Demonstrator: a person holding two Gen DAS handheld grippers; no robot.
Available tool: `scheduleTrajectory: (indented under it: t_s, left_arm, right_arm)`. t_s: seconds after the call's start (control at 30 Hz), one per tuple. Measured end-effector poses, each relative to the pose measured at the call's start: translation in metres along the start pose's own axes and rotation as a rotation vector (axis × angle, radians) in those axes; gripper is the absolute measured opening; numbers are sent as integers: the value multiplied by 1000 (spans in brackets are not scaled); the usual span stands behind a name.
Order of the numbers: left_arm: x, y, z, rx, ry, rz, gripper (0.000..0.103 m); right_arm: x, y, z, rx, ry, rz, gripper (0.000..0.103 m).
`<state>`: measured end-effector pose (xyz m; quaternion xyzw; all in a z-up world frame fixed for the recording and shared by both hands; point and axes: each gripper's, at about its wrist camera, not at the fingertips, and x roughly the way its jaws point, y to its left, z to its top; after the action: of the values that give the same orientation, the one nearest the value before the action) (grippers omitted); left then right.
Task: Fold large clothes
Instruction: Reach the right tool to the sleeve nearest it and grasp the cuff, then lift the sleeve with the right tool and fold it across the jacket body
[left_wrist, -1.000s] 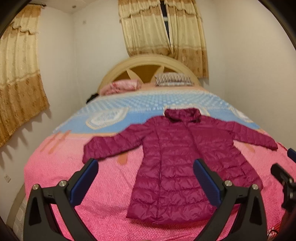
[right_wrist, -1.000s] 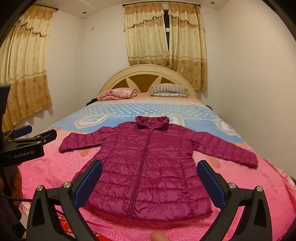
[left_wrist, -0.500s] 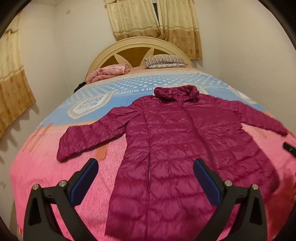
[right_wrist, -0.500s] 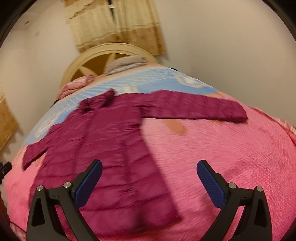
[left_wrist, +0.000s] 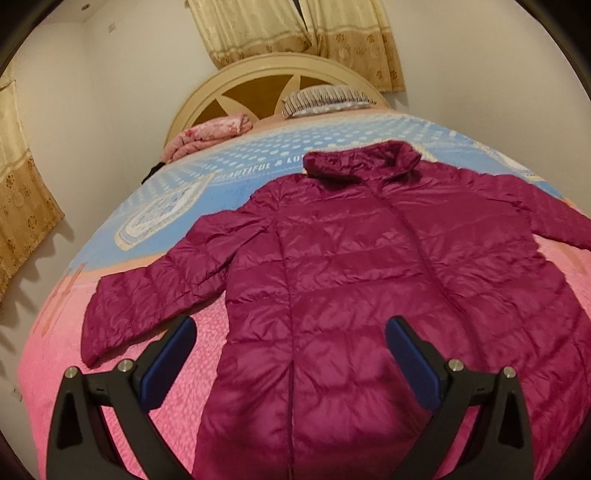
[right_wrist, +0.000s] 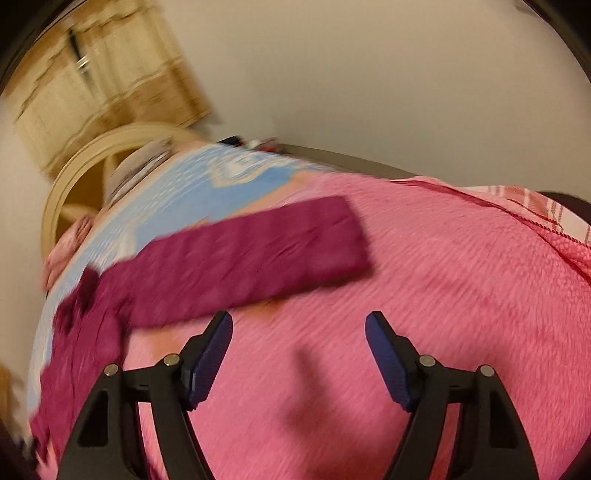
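Observation:
A magenta puffer jacket (left_wrist: 369, 280) lies flat and face up on the bed, collar toward the headboard, both sleeves spread out. My left gripper (left_wrist: 290, 332) is open and empty, above the jacket's lower left part near its left sleeve (left_wrist: 147, 291). In the blurred right wrist view the jacket's right sleeve (right_wrist: 258, 254) stretches across the pink bedcover. My right gripper (right_wrist: 299, 328) is open and empty, over bare cover just short of that sleeve's cuff.
The bed has a pink and blue cover (left_wrist: 55, 362) and a cream headboard (left_wrist: 266, 70). A striped pillow (left_wrist: 325, 98) and a folded pink blanket (left_wrist: 207, 133) lie at the head. Walls stand close on both sides, with curtains (left_wrist: 295, 29) behind.
Both grippers have moved forward and lower over the bed. The right one has swung right, toward the jacket's right sleeve, and its jaws have narrowed somewhat. The jacket has not moved.

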<state>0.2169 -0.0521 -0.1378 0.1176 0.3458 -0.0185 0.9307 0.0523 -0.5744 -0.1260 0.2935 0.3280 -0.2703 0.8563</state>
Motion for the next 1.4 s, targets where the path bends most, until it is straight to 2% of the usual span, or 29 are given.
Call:
scheduleTrajectory:
  t_s: [0.17,0.27,0.33,0.43,0.47,0.5,0.6,0.77,0.93,1.03,1.23,1.4]
  left_arm:
    - [16,8,4,-28,46,-16,103]
    - [15,10,4,-46,51,-22,103]
    - [14,11,4,-56,53,-31,103]
    - [9,12,0,-62,57,-25,103]
    - [8,13,0,-67,60,-27,103]
    - [6,14,-1,-71,62,-32,103]
    - [-2,20,-1,-74,42,-31,103]
    - [-20,37,2,-113,-8,-18,103]
    - [-31,50,0,-146,-28,-25,103]
    - [-33,58,-3,-163,-27,-25,103]
    - [-35,77,-9,-205,-30,-10,103]
    - [-35,90,-15,-226,-30,0,103]
  right_arm:
    - [30,-12,32,33,-10,-33,75]
    - [56,-14,42,77,44,14,75]
    - [68,-14,45,83,58,3,72]
    - [81,-2,46,21,106,5,37]
    - [81,2,46,0,101,-4,30]
    - [79,7,47,-22,89,-11,23]
    - [64,21,55,-82,35,-31,14]
    - [19,61,72,-193,-90,-26,12]
    - [-29,134,83,-376,-210,3,11]
    - [-50,175,79,-456,-252,37,11]
    - [-80,253,54,-601,-316,130,11]
    - [-94,313,16,-719,-333,214,11]
